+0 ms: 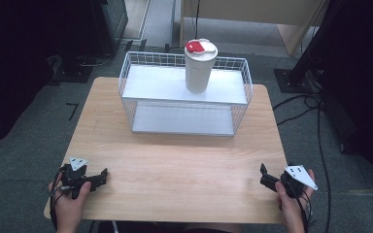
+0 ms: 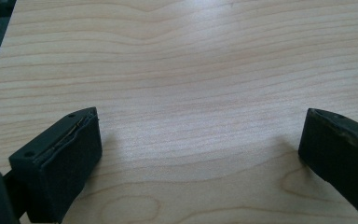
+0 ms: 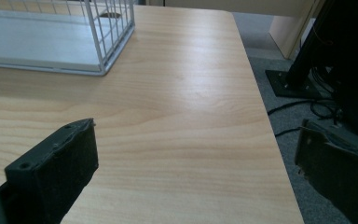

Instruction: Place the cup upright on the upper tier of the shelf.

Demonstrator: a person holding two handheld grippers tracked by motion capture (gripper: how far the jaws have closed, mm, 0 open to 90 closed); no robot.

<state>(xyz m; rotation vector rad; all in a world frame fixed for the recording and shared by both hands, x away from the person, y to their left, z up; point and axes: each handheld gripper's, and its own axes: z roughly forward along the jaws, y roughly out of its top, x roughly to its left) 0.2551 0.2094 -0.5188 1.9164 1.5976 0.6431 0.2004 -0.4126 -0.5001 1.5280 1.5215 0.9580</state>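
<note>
Here we recorded both tools resting at the near edge of the worktop, with nothing between their jaws. The left hand-held gripper lay at the near-left corner, its jaws spread wide over bare wood in the left gripper view. The right hand-held gripper lay at the near-right corner, its jaws likewise spread wide and empty in the right gripper view.

The cup, white with a red tab on its lid, stood upright on the upper shelf of the wire rack at the far side of the worktop, so its long axis ran vertically. It sat right of the rack's centre and well apart from both tools, straight ahead and higher than either.

We judged the right hand-held gripper slightly the nearer, since the cup stood toward that side. A reach forward and upward over the rack's low wire rim, with the jaws closing on the cup's wall from the side, appeared to us the likely approach.
</note>
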